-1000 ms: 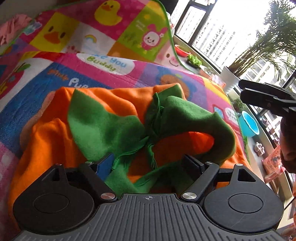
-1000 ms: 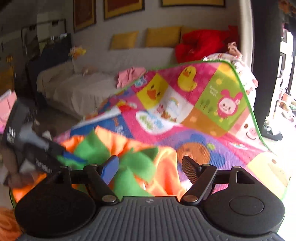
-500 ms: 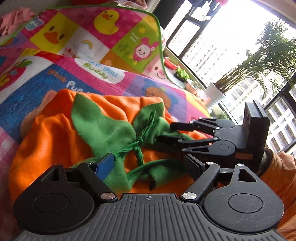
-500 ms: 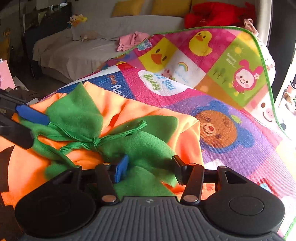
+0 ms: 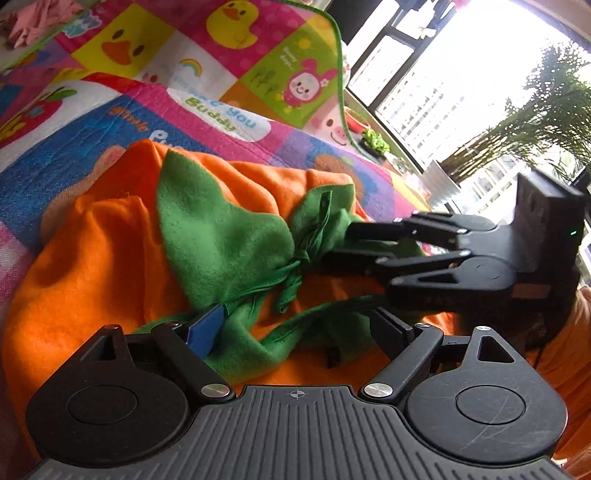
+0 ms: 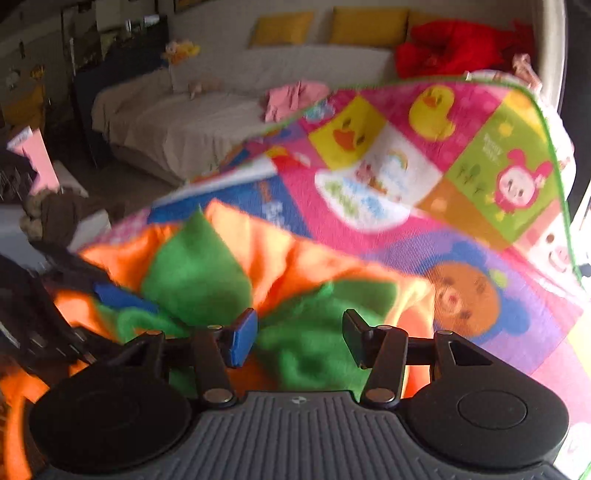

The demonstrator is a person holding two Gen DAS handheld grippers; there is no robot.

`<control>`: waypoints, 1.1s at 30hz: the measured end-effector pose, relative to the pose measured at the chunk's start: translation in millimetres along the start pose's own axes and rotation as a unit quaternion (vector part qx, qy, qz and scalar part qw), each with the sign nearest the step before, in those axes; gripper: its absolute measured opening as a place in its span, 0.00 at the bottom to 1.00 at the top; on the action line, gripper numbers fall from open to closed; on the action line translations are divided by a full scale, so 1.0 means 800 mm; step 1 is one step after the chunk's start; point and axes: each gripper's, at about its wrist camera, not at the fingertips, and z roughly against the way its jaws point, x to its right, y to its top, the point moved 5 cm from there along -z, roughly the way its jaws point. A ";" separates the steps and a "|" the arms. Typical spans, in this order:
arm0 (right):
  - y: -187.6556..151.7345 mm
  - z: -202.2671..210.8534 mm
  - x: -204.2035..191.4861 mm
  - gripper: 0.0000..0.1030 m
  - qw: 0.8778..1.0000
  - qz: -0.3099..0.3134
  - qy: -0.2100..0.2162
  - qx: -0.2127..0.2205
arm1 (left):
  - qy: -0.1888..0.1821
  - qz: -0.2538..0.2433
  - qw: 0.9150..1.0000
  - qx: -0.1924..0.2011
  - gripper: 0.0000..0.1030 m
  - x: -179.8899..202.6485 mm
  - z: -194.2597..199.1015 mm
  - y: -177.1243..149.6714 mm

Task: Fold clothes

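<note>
Garment: an orange fleece garment (image 5: pixel 92 258) with green leaf-shaped pieces (image 5: pixel 210 236) and a knotted green tie (image 5: pixel 299 258) lies crumpled on the play mat (image 5: pixel 92 125), toward its near edge.
Left gripper (image 5: pixel 295 325): fingers spread wide, holding nothing; green fleece lies between and under them.
Right gripper (image 6: pixel 299 336): fingers apart, holding nothing, low over the green fabric; its view is blurred.
Background: a sofa (image 6: pixel 192 122) with yellow cushions (image 6: pixel 365 26) beyond the mat's far edge; a potted plant (image 5: pixel 546 122) at the window.

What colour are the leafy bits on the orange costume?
The leafy bits are green, clearest in the left wrist view.
</note>
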 end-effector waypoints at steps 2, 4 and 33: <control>-0.013 -0.016 0.001 0.51 1.000 -0.004 -0.004 -0.016 | -0.004 0.001 1.000 0.002 0.87 -0.002 0.000 0.000; -0.009 -0.010 0.001 0.51 1.000 -0.002 -0.003 -0.011 | -0.004 0.000 1.000 0.001 0.88 -0.002 -0.001 0.000; 0.054 -0.056 0.064 0.11 0.991 -0.112 0.075 -0.006 | 0.018 -0.009 1.000 0.001 0.91 0.005 -0.005 -0.001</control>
